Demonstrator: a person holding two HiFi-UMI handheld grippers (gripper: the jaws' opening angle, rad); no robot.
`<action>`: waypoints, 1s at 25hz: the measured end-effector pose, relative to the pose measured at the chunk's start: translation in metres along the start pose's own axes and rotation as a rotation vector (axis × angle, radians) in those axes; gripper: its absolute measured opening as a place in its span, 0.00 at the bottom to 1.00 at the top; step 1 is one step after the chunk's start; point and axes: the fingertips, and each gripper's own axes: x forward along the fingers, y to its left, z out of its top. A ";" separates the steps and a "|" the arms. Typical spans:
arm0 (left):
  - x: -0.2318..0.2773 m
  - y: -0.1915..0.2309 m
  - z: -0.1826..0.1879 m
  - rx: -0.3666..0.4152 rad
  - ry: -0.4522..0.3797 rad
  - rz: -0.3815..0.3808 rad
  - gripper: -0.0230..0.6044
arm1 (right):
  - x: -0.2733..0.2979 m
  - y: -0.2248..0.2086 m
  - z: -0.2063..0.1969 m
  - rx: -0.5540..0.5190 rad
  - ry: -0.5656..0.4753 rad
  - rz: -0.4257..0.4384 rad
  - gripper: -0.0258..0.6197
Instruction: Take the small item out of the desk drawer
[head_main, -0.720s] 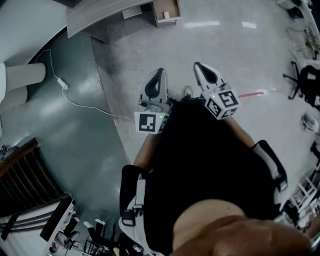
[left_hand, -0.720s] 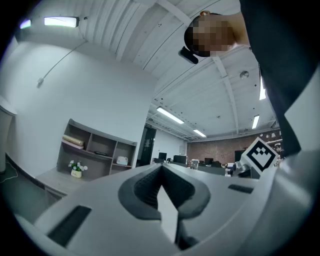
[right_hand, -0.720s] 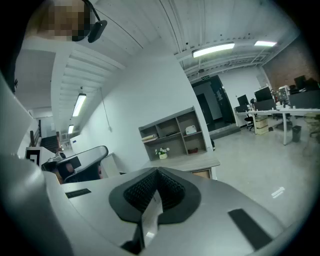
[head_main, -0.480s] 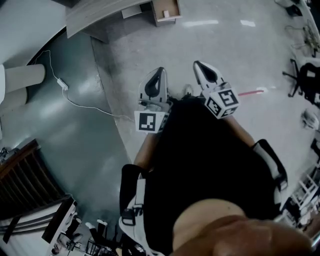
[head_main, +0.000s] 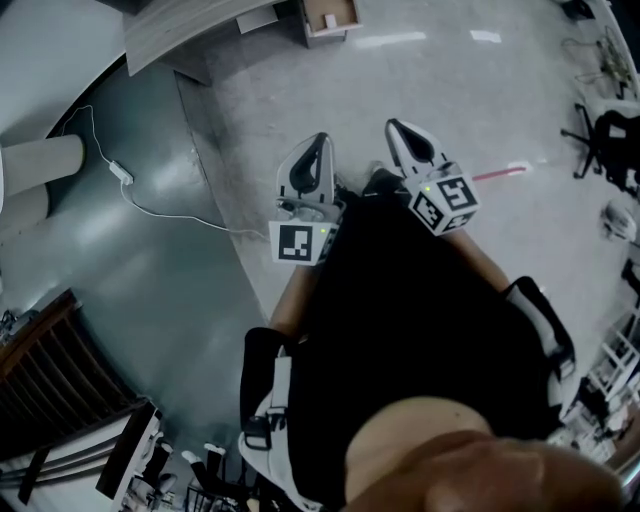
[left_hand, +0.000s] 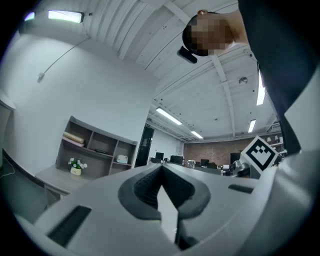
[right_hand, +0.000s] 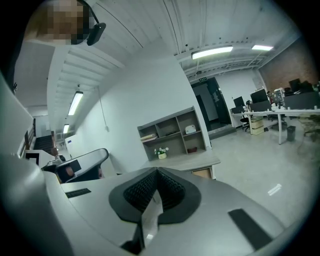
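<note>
My left gripper and right gripper are held side by side close to the person's chest, pointing forward, high above the floor. In both gripper views the jaws are shut tip to tip with nothing between them: the left gripper and the right gripper. The wooden desk stands far ahead at the top of the head view, with its drawer unit beside it. The right gripper view shows the same desk and a drawer front under it. No small item is visible.
An open shelf unit with a small flower pot stands on the desk. A white cable lies on the dark floor at left. A red strip marks the pale floor. Office chairs stand at right, and a dark rack stands low left.
Both grippers keep their pose and stay shut. The floor and desk have slid slightly up and left in the head view.
</note>
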 end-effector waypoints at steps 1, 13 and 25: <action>-0.002 0.003 -0.001 -0.006 0.000 -0.002 0.03 | 0.001 0.003 -0.002 0.000 0.000 -0.004 0.04; 0.014 0.039 -0.014 -0.051 0.015 0.027 0.03 | 0.037 -0.013 0.000 -0.007 0.010 -0.038 0.04; 0.135 0.084 -0.010 -0.005 0.032 0.081 0.03 | 0.140 -0.098 0.049 -0.019 0.018 0.004 0.04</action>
